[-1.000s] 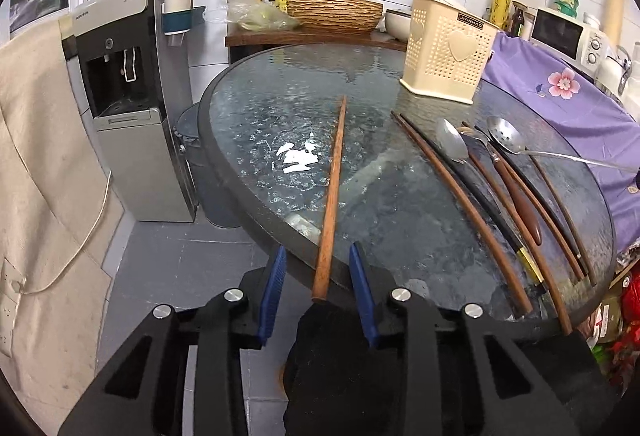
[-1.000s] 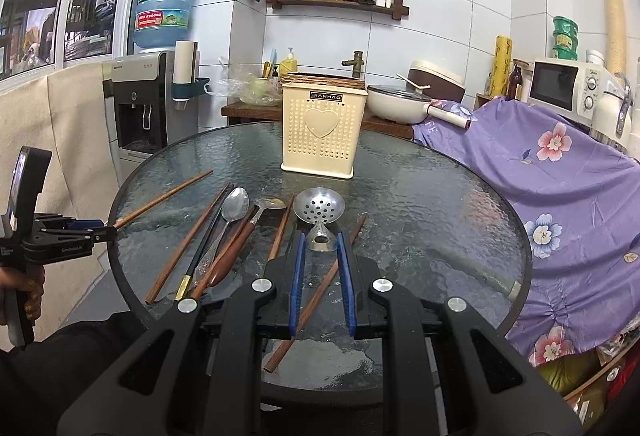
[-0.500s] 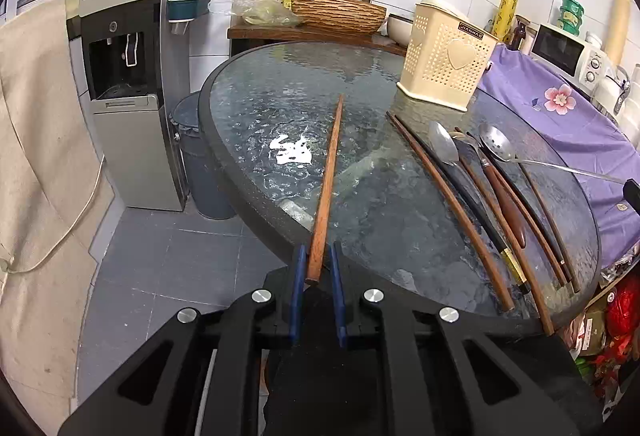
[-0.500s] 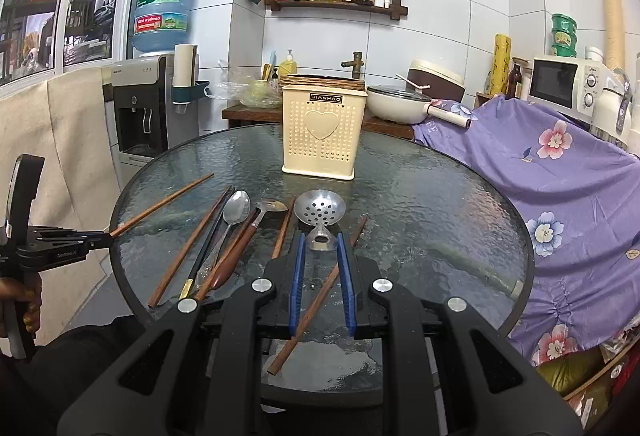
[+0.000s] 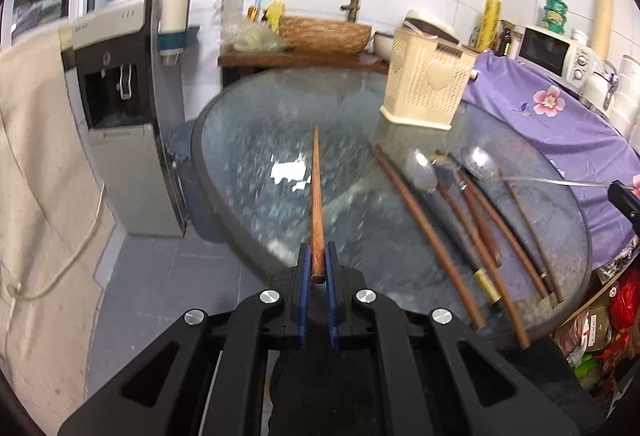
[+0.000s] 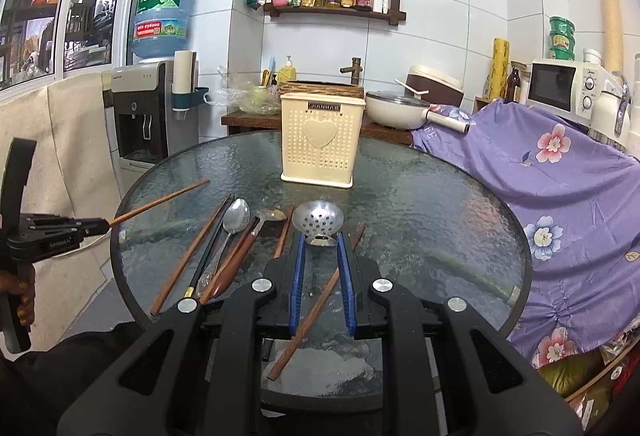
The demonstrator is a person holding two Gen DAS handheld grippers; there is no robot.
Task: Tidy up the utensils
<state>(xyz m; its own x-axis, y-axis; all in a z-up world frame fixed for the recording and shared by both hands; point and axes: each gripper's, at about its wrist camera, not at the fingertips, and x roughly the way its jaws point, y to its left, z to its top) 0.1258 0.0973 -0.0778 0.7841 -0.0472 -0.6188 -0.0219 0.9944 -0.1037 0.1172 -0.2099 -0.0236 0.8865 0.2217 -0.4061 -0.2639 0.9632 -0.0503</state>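
Both tools are engaged: we are pinching the butt end of a wooden chopstick (image 5: 316,204) in the left tool (image 5: 315,268), while the right tool (image 6: 322,248) is clamping the neck of a slotted spoon (image 6: 318,218) between half-closed pads. We are holding the chopstick out over the worktop (image 6: 432,204), its tip angled toward the cream holder (image 6: 322,140). To seat it well, we are judging that the tip should go in first, from above the holder's rim, with the grip kept firm so it cannot pivot. Remaining utensils (image 6: 224,248) are lying side by side nearby. Motion blur is smearing the left view, and the holder's interior is hidden.
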